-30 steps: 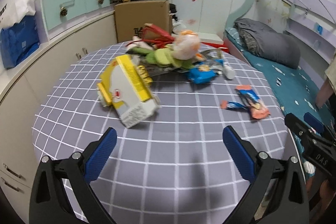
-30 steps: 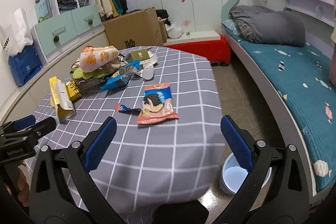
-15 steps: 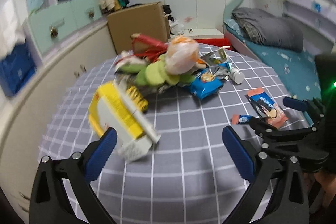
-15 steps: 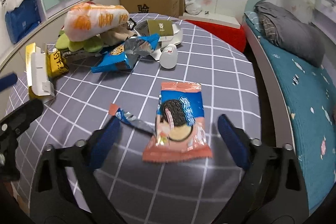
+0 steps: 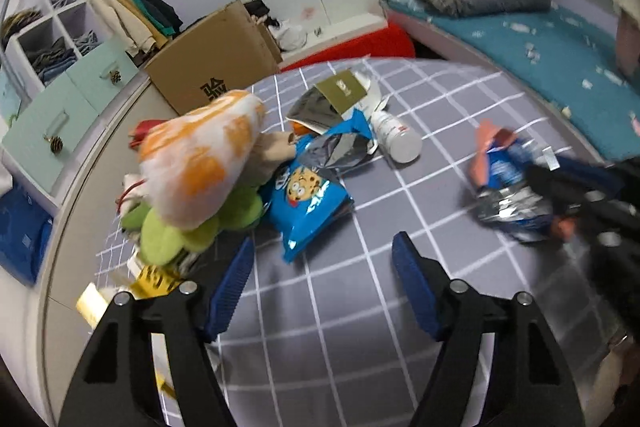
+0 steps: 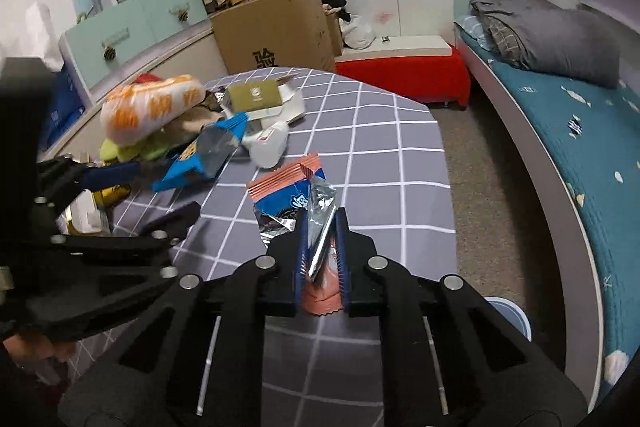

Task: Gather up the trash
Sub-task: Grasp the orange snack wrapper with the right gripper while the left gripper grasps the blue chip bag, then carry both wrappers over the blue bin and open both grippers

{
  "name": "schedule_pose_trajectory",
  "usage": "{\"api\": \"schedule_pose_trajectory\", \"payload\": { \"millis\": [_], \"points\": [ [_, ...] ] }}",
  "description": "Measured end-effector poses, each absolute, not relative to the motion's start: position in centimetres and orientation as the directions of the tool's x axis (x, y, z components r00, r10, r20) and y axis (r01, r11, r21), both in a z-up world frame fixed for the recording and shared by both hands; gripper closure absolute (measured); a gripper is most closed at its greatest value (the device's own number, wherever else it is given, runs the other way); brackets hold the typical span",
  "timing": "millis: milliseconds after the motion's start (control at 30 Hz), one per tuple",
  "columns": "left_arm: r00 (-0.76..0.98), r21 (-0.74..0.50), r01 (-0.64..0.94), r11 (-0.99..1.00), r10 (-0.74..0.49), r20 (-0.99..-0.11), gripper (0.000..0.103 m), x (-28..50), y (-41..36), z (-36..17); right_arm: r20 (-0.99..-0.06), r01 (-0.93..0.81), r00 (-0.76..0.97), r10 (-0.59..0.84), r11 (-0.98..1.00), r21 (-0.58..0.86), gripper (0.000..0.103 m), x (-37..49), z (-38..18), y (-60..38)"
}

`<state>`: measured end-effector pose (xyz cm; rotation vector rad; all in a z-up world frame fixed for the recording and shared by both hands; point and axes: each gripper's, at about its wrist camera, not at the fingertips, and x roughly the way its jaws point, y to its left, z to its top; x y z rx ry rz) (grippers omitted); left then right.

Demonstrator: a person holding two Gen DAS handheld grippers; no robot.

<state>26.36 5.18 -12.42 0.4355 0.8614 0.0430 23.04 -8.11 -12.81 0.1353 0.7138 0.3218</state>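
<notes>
A pink-and-blue cookie wrapper [image 6: 288, 183] lies crumpled on the grey checked table [image 6: 380, 131]. My right gripper [image 6: 322, 223] is closing on it, and its blue pads press the foil end. The left wrist view shows the same wrapper [image 5: 504, 187] blurred at the right. My left gripper [image 5: 323, 241] is closing with nothing between its fingers. It stands just short of a blue cookie bag [image 5: 308, 199]. Behind that bag lie a white bottle [image 5: 394, 135], an orange-and-white bag [image 5: 200, 163] and an olive card [image 5: 340, 91].
Green pieces [image 5: 168, 239] and a yellow box [image 5: 152, 277] lie left of my left gripper. A cardboard box [image 5: 216, 63] stands behind the table. A bed [image 6: 560, 115] runs along the right, with a pale blue bin [image 6: 508, 311] on the floor.
My right gripper moved forward over the cookie wrapper and shut on it, crumpling it. My left gripper swung towards the pile, rolled, and its jaws came closer together.
</notes>
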Motion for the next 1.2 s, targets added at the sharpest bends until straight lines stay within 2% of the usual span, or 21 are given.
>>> {"api": "schedule_pose_trajectory", "payload": {
  "millis": [67,133,167,200,233,300,400,633,900,1067,1200],
  "points": [
    [0.65,0.417,0.132,0.899,0.239,-0.721,0.033,27.2,4.9,-12.8,-0.623,-0.243,0.703,0.343,0.939,0.242,0.09,23.8,-13.1,-8.3],
    [0.639,0.413,0.131,0.901,0.242,-0.73,0.041,28.0,4.8,-13.1,-0.619,-0.243,0.704,0.349,0.937,0.252,0.091,24.1,-13.3,-8.1],
    [0.635,0.392,0.134,0.91,0.225,-0.739,0.05,28.3,5.0,-13.0,-0.617,-0.244,0.705,0.351,0.936,0.254,0.092,24.1,-13.3,-8.0],
    [0.628,0.377,0.134,0.917,0.215,-0.748,0.064,28.5,5.0,-13.1,-0.617,-0.244,0.704,0.352,0.936,0.255,0.092,24.1,-13.4,-7.8],
    [0.621,0.365,0.132,0.922,0.21,-0.755,0.071,28.7,5.1,-13.1,-0.612,-0.244,0.707,0.356,0.934,0.262,0.093,24.2,-13.5,-7.7],
    [0.621,0.347,0.12,0.93,0.203,-0.757,0.085,28.7,5.4,-13.0,-0.608,-0.249,0.705,0.364,0.931,0.269,0.094,24.3,-13.4,-7.6],
    [0.644,0.287,0.095,0.953,0.161,-0.748,0.098,28.2,6.3,-12.0,-0.597,-0.248,0.712,0.371,0.927,0.28,0.095,24.4,-13.3,-7.5],
    [0.72,0.144,0.104,0.984,0.025,-0.693,0.1,24.3,7.2,-9.1,-0.551,-0.259,0.733,0.399,0.913,0.317,0.096,22.6,-12.3,-8.0],
    [0.773,0.058,0.042,0.997,0.004,-0.635,0.1,19.1,7.9,-6.7,-0.506,-0.288,0.73,0.459,0.878,0.381,0.096,19.9,-10.7,-9.1],
    [0.779,0.061,0.14,0.988,-0.071,-0.623,0.1,16.7,4.8,-5.8,-0.471,-0.256,0.765,0.439,0.879,0.402,0.096,17.1,-9.7,-12.0],
    [0.75,0.048,0.26,0.964,-0.17,-0.639,0.1,15.9,-0.6,-6.7,-0.461,-0.173,0.803,0.377,0.888,0.426,0.096,14.7,-10.1,-16.9]
  ]
}}
